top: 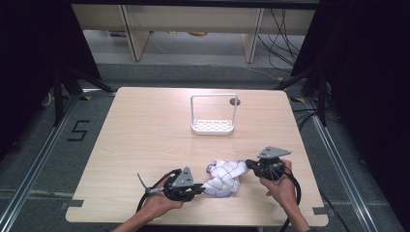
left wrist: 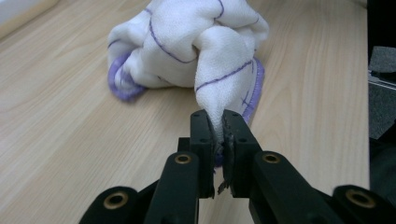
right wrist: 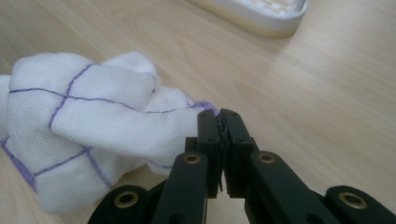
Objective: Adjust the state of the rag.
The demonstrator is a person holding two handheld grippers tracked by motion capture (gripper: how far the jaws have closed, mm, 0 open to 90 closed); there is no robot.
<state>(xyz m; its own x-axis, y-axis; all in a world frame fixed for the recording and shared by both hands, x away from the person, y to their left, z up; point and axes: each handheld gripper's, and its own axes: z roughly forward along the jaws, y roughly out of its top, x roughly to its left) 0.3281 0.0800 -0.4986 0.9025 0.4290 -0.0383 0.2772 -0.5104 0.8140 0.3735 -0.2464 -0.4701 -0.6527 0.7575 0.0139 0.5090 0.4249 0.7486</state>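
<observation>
Both tongs, left point(left wrist: 218, 122) and right point(right wrist: 219, 122), clenched on opposite edges of the crumpled cloth point(top: 223, 178) at the desk's point(top: 145, 140) near edge; grasp step done, next likely lift and spread evenly.

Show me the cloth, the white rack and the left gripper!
cloth point(top: 223, 177), high view, on its crumpled white middle.
white rack point(top: 212, 126), high view, on its slotted base.
left gripper point(left wrist: 219, 126), left gripper view, between its fingertips, shut on the cloth.
</observation>
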